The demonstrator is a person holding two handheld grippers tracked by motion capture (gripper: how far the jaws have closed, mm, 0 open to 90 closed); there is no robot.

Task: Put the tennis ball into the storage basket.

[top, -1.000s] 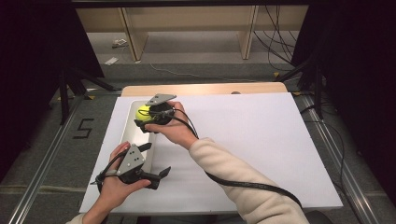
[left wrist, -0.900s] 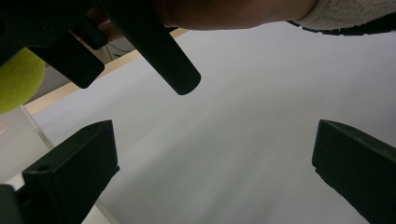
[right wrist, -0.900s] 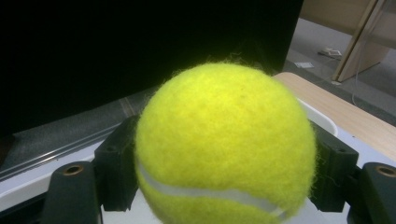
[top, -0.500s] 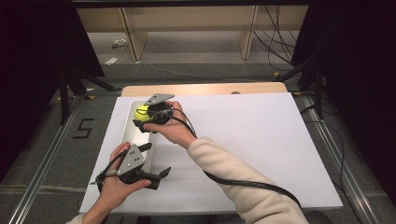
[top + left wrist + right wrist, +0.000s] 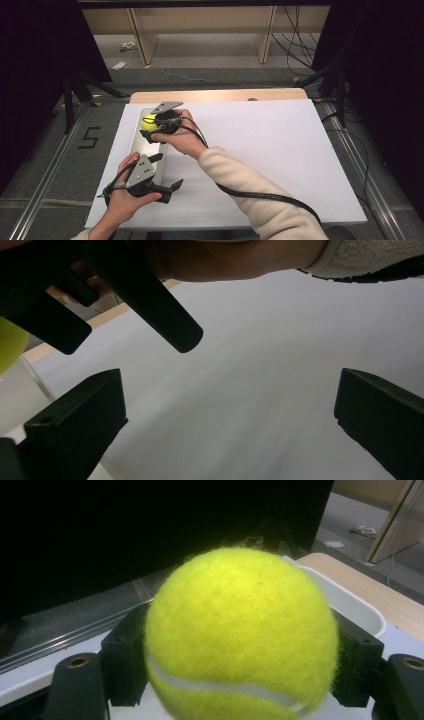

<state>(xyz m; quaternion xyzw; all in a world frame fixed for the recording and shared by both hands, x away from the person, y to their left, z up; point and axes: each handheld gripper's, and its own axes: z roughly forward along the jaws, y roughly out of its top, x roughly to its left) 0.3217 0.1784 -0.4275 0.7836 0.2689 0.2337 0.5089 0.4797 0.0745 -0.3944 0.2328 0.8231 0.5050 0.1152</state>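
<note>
The right gripper [image 5: 240, 680] was clamped on the ball [image 5: 242, 635] above the tray [image 5: 136, 131], while the left gripper [image 5: 162, 172], jaws apart, hovered over the sheet [image 5: 280, 150].

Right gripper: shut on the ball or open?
Shut on the tennis ball: the right gripper has a black jaw pressed against each side, over the white tray.

You are working in what looks like a lab or recording studio, not a home. Black curtains [image 5: 35, 45] close you in on both sides, and a plain white board [image 5: 280, 150] covers the light wooden table [image 5: 220, 95]. Metal rails [image 5: 45, 185] run along the grey floor [image 5: 60, 165], which carries a black taped number five [image 5: 90, 137]. Loose black cables [image 5: 300, 35] trail behind — beside bare wooden shelving [image 5: 200, 25].
</note>
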